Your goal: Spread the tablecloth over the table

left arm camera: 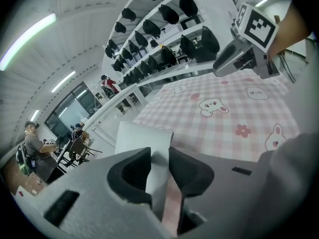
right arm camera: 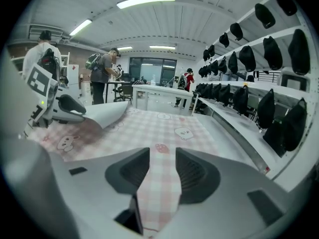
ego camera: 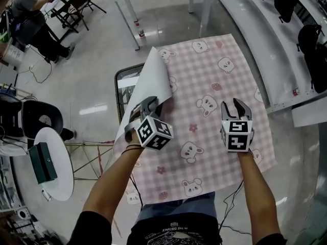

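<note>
Head view: pink checked tablecloth (ego camera: 214, 80) lies across the table (ego camera: 118, 91), under and ahead of both my grippers. One edge flap (ego camera: 153, 78) is folded over, white underside up, standing just ahead of the left gripper (ego camera: 149, 105). Left jaws are clamped on that flap. Right gripper (ego camera: 234, 106) sits over the cloth, jaws apart, nothing pinched.

We count one pink checked tablecloth (ego camera: 219, 80) printed with bears, and two grey grippers: the left gripper (ego camera: 148, 105) and the right gripper (ego camera: 232, 106). Off to one side we count one round white side table (ego camera: 59, 180), and on it one dark green box (ego camera: 41, 162).
</note>
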### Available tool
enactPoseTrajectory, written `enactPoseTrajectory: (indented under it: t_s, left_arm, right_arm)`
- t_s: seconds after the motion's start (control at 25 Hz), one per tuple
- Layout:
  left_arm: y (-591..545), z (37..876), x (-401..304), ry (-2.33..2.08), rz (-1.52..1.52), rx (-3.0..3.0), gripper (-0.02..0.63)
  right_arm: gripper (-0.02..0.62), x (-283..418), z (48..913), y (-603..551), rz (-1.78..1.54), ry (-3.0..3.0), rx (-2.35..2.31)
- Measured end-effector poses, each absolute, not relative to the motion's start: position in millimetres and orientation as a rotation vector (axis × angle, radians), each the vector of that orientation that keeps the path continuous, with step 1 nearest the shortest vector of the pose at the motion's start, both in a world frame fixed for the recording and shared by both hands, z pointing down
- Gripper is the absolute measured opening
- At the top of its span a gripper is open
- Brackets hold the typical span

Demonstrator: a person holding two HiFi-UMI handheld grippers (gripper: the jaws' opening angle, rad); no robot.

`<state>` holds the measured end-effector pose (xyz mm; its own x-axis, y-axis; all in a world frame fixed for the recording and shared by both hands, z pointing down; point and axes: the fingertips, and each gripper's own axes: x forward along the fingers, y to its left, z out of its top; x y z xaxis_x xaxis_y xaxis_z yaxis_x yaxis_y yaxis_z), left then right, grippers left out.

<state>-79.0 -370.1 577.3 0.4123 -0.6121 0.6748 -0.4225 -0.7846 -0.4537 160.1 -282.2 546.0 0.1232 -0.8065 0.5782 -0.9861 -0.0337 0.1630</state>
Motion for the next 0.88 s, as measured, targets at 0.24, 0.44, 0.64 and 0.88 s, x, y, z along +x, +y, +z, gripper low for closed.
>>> enactPoseTrajectory:
  t_s: [0.24,0.44,0.64,0.88]
  left_arm:
    - [-390,555,-118,1.048,-1.22,-2.522,0.044]
    - [-411,552,-153,1.157,-1.165,-2.608,0.021]
    - [-428,550,-189,1.248,-1.142,-2.587,0.009]
    - [-458,569,-244,1.376,-1.14,-2.568,0.006]
  right_arm:
    - [0.167,121,545,-304,0.435,-1.774,1.841]
    - [0.167,85,548,-321,0.439,-1.821,1.804]
    - [0.164,59,549,-334,0.43,-1.844,1.752]
    - [0.164,28,575,-347,0.423,-1.846,1.695]
